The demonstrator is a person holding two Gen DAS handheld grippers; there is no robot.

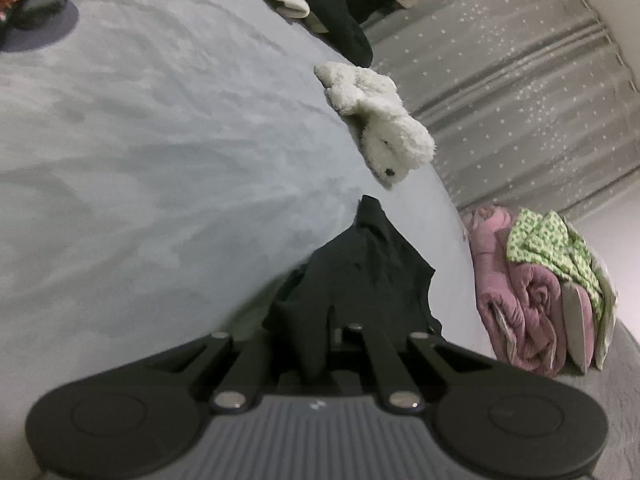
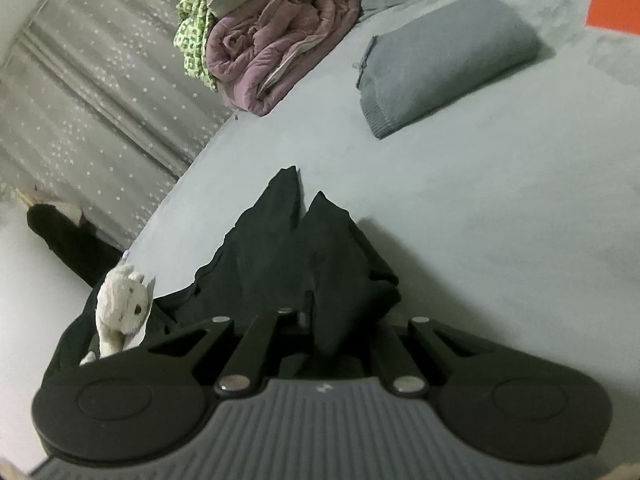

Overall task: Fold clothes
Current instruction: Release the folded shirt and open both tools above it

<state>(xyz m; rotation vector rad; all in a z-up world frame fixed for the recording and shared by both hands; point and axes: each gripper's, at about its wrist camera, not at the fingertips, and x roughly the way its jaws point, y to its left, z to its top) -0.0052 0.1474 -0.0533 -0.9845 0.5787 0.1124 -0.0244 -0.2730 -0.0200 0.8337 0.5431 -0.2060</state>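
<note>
The black garment (image 1: 360, 276) hangs bunched and crumpled just above the grey bed (image 1: 160, 140), pinched at two places. The left gripper (image 1: 340, 332) has its fingers clenched on one bunch of the cloth, and the right gripper (image 2: 316, 320) has its fingers clenched on another, with dark folds rising in two peaks ahead of it in the right wrist view. No fold is made yet, as far as can be judged: the garment is only gathered up and must be spread flat on the bed before any folding.

One folded grey garment (image 2: 444, 60) already lies flat on the bed, well apart from the black one, so one piece seems finished. One heap of dark and white clothes (image 1: 312, 4) waits at the far edge of the bed. One white plush toy (image 1: 380, 124) lies at the bed's edge, near the black garment. Beyond it sits one rolled pink quilt (image 1: 532, 304) with one green patterned cloth (image 1: 556, 248) on top.
</note>
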